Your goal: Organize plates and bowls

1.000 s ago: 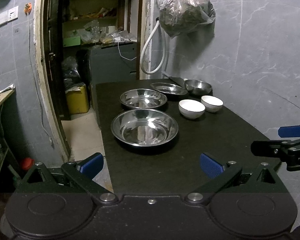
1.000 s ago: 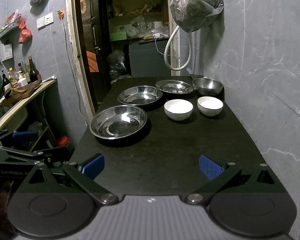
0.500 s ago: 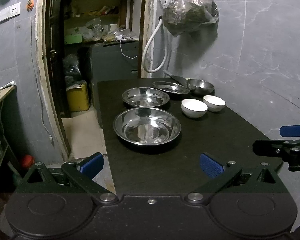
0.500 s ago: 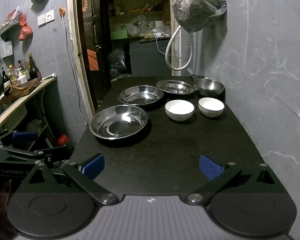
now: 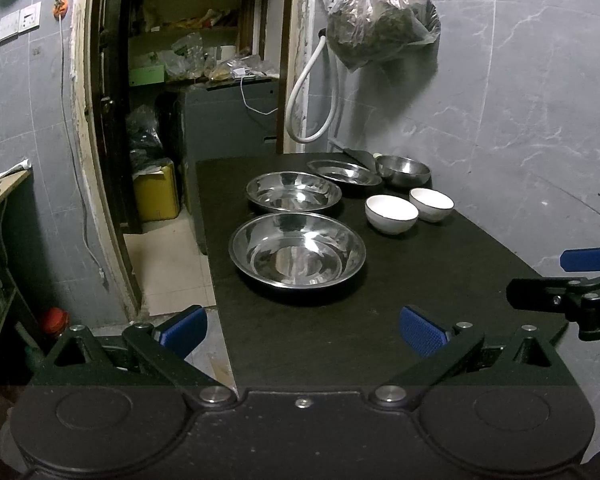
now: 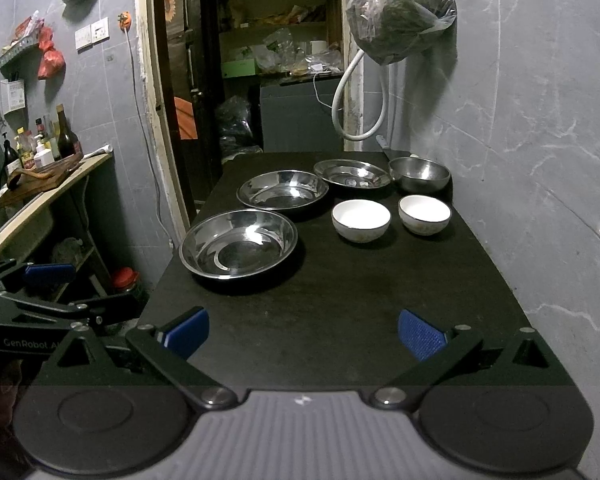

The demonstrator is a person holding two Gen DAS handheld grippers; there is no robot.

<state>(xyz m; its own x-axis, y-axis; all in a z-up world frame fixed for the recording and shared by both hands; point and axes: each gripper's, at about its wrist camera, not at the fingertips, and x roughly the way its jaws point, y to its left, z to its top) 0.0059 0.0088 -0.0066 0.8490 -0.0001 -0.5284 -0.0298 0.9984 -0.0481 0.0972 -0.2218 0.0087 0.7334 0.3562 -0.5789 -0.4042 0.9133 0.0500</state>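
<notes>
We hold both tongs, left (image 5: 300,330) and right (image 6: 303,334), spread wide and empty, slightly nearer the table (image 5: 340,344) than before. Plates (image 5: 297,251) sit at 12 o'clock, bowls (image 5: 391,213) at 1, all unmoved.

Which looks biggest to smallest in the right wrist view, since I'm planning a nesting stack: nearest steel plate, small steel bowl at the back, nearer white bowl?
1. Nearest steel plate, clearly largest.
2. Small steel bowl and nearer white bowl look alike; the steel one sits farther back, so their order is unsure.
</notes>
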